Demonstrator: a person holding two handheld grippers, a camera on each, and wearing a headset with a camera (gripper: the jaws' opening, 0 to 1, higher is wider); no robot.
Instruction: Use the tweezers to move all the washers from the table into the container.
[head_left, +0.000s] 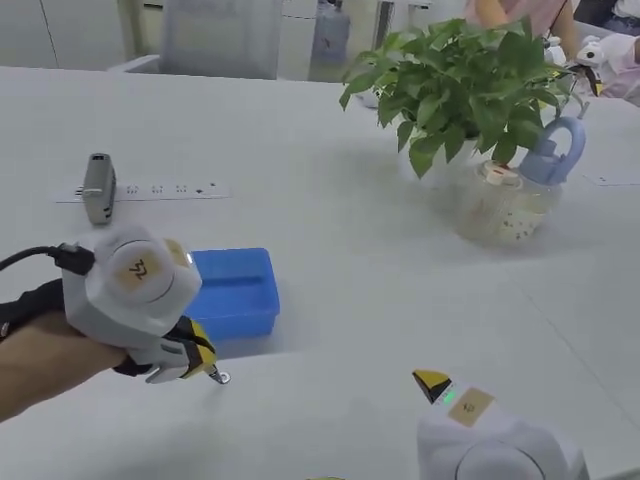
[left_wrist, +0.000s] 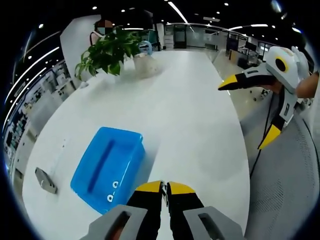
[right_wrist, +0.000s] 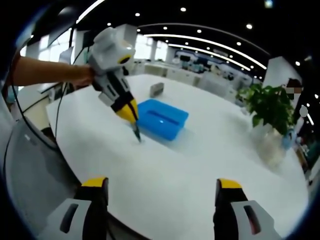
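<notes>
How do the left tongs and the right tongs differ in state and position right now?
The left tongs are shut, clamping the tweezers; the right tongs stand wide open and hold nothing. The left tongs sit close beside the blue container, with the tweezers pointing down at the table; the right tongs are farther from the container, over bare table. Both have white bodies and yellow-tipped jaws.

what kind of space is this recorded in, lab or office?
Probably a large open-plan office rather than a lab: a long white table with a potted plant on it, and long ceiling light strips with spotlights running back over a wide, deep room.
</notes>
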